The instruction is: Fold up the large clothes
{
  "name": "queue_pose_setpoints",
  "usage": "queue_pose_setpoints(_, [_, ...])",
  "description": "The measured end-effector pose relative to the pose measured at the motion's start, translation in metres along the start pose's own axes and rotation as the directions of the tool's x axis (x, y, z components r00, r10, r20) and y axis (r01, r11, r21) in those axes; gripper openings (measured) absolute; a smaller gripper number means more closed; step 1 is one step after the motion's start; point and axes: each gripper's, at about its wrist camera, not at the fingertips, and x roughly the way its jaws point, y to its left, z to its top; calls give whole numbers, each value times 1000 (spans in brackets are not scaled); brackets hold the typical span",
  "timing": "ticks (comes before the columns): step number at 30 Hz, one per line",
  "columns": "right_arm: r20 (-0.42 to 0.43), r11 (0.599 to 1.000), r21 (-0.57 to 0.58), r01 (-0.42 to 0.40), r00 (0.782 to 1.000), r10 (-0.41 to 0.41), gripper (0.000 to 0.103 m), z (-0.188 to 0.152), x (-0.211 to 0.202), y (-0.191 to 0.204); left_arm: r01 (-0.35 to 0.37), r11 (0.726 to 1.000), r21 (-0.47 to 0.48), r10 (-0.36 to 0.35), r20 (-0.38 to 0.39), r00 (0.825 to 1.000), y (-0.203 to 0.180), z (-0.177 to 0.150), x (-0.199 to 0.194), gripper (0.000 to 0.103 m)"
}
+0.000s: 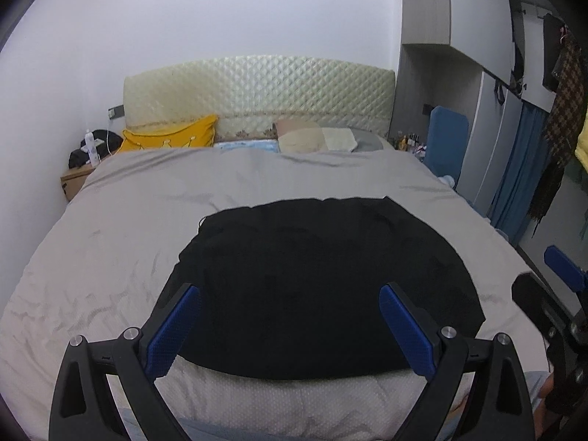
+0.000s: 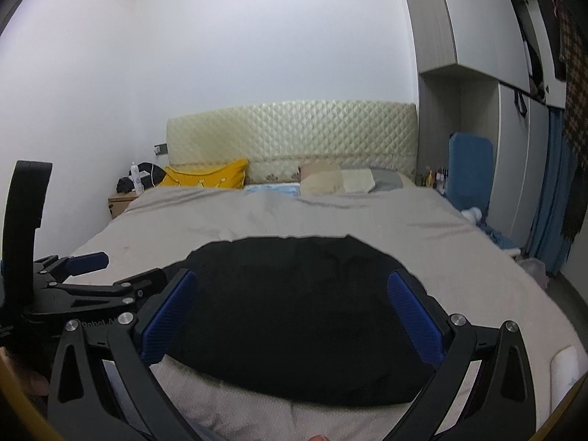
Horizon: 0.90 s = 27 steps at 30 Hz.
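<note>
black cloth garment [image 1: 323, 286], large and flat, lies spread on the grey bed cover [image 1: 110, 257] near the foot of the bed, its near edge just short of the mattress end. it reads as one dark shape, roughly rectangular, with few wrinkles; whether it is already folded once i cannot tell, since no seams or sleeves show in the dark fabric.

nearest, the left gripper [image 1: 290, 325] hovers above the near edge with its blue textured pads [image 1: 172, 330] spread wide and nothing between them. the right gripper [image 2: 292, 314] hangs likewise beside it, fingers wide apart and empty.

judging from this, the step in hand is the approach before a fold. the next move likely calls for lowering both grippers to the near corners, pinching the fabric alone and not the cover beneath, then carrying it toward the far edge evenly.

beyond lie a yellow pillow [image 1: 169, 136], beige pillows [image 1: 308, 136] and the quilted cream headboard [image 1: 257, 88].
</note>
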Motion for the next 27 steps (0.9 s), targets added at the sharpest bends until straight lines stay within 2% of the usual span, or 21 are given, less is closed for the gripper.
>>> queue_pose_setpoints(4, [-35, 1000, -4, 13, 999, -13, 103, -9, 12, -4, 16, 1000, -13, -17, -50, 999, -1, -4, 18, 99])
queue_pose_setpoints(10, [-86, 1000, 22, 11, 996, -9, 103, -19, 26, -12, 2, 1000, -18, -3, -78, 997, 0, -9, 31, 99])
queue_pose_setpoints(27, [-134, 998, 47, 49, 990, -42, 103, -30, 38, -18, -18, 1000, -21, 16, -83, 996, 2, -10, 34, 99])
